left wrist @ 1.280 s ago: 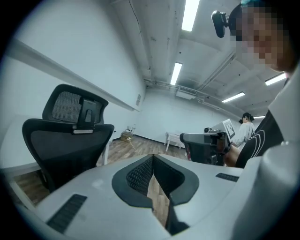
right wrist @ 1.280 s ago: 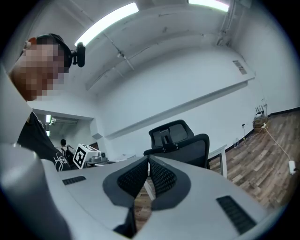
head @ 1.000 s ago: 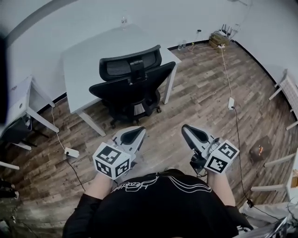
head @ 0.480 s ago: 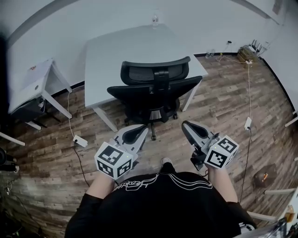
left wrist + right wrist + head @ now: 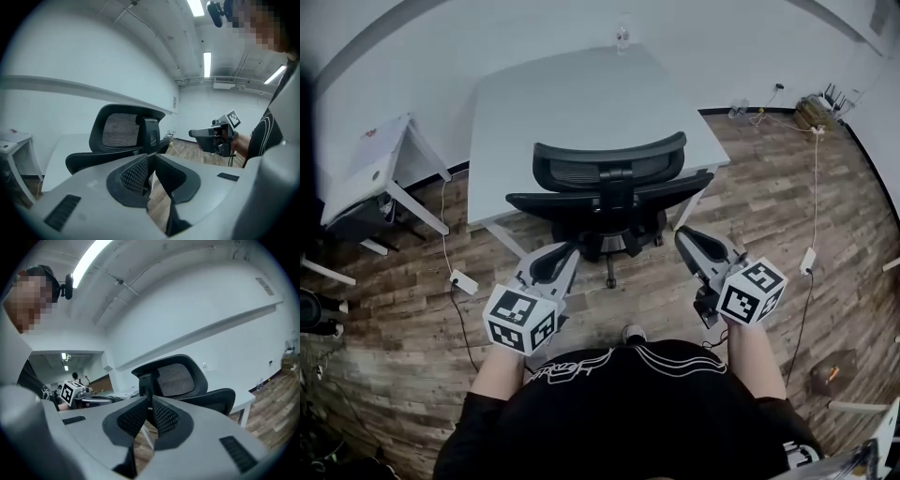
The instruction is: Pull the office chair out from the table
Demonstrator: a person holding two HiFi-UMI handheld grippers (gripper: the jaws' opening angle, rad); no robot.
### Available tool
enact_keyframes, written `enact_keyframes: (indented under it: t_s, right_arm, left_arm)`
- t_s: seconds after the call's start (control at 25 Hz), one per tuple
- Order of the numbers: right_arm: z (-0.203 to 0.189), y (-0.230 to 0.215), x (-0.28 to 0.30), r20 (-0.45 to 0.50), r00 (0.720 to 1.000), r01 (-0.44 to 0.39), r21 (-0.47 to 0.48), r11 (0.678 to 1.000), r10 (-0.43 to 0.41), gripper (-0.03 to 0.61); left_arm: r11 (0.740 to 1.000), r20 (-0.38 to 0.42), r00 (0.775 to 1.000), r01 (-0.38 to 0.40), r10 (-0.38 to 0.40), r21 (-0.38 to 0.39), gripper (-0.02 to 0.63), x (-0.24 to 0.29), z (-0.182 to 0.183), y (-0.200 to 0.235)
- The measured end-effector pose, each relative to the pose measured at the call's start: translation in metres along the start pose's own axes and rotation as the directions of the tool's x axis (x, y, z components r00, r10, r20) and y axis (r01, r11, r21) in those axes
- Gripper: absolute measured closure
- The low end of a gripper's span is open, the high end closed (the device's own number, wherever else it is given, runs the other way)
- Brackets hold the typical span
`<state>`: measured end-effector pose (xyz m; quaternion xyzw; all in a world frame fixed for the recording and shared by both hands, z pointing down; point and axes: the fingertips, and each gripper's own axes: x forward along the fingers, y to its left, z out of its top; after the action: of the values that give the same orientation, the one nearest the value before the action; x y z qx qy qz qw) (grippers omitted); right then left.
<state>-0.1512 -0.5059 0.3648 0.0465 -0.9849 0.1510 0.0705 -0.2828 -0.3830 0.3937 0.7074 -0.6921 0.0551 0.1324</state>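
Head view: office chair point(image 5: 609, 178), black, mesh back, seat tucked under the near edge of the white desk point(image 5: 553, 103). Left gripper point(image 5: 565, 251) and right gripper point(image 5: 686, 239) are held level over the wooden floor point(image 5: 394, 356), near the chair's base on either side and not touching it. Power strip point(image 5: 464, 281) on the floor, left.

Left gripper view: left gripper's jaws beginning to part, a narrow slit, nothing between them. Chair back stands beyond and apart; right gripper seen to the right.

Right gripper view: right gripper's pads point(image 5: 136, 416) pressed together, empty. Chair back ahead, clear of the tips.
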Motion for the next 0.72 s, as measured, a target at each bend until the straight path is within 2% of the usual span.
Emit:
enact_keyframes:
  t_s: [0.12, 0.2, 0.4, 0.52, 0.64, 0.72]
  right_arm:
    - [0.001, -0.026, 0.005, -0.028, 0.999, 0.032, -0.049, 0.998, -0.034, 0.538]
    - [0.004, -0.041, 0.008, -0.045, 0.998, 0.036, -0.078, 0.996, -0.040, 0.533]
    - [0.007, -0.071, 0.017, -0.116, 0.992, 0.030, -0.212, 0.977, -0.056, 0.370]
    - [0.009, -0.096, 0.023, -0.144, 0.981, 0.070, -0.360, 0.930, -0.130, 0.323]
    - [0.008, -0.118, 0.034, -0.169, 0.969, 0.074, -0.499, 0.864, -0.181, 0.310]
    - [0.006, -0.128, 0.041, -0.199, 0.962, 0.043, -0.570, 0.820, -0.189, 0.307]
  left_arm:
    - [1.000, -0.022, 0.999, -0.030, 0.030, 0.002, 0.532, 0.009, -0.006, 0.019]
    - [0.997, -0.055, 0.997, -0.060, 0.062, 0.039, 0.504, 0.018, -0.012, 0.034]
    - [0.964, -0.136, 0.972, -0.161, 0.192, 0.210, 0.429, 0.029, -0.026, 0.072]
    - [0.940, -0.154, 0.957, -0.198, 0.248, 0.279, 0.397, 0.031, -0.025, 0.093]
    - [0.886, -0.174, 0.929, -0.236, 0.326, 0.400, 0.374, 0.034, -0.028, 0.118]
    - [0.860, -0.187, 0.912, -0.253, 0.364, 0.443, 0.370, 0.036, -0.032, 0.135]
